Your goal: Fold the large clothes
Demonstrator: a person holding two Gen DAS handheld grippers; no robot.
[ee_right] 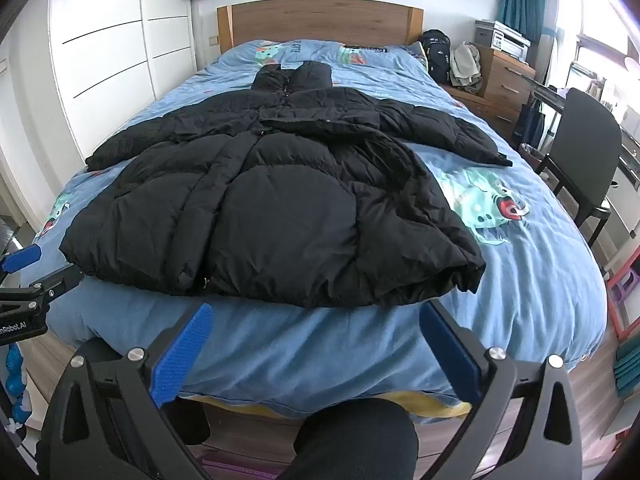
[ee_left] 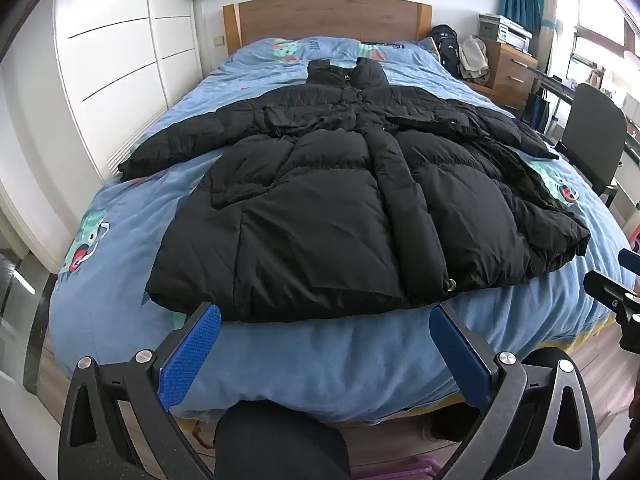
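Observation:
A large black puffer coat (ee_left: 328, 200) lies spread face up on the blue bed cover (ee_left: 320, 364), hood toward the headboard, sleeves out to both sides, hem at the near edge. It shows in the right wrist view too (ee_right: 280, 208). My left gripper (ee_left: 326, 322) is open and empty, just short of the hem at the foot of the bed. My right gripper (ee_right: 318, 318) is open and empty, also just before the hem, to the right of the left one. Each gripper shows at the edge of the other's view.
The bed (ee_right: 520, 280) has a wooden headboard (ee_right: 320, 20). White wardrobe doors (ee_left: 116, 60) line the left side. A black chair (ee_right: 580, 160), a wooden drawer unit (ee_right: 504, 80) with a printer and a backpack (ee_right: 438, 60) stand on the right.

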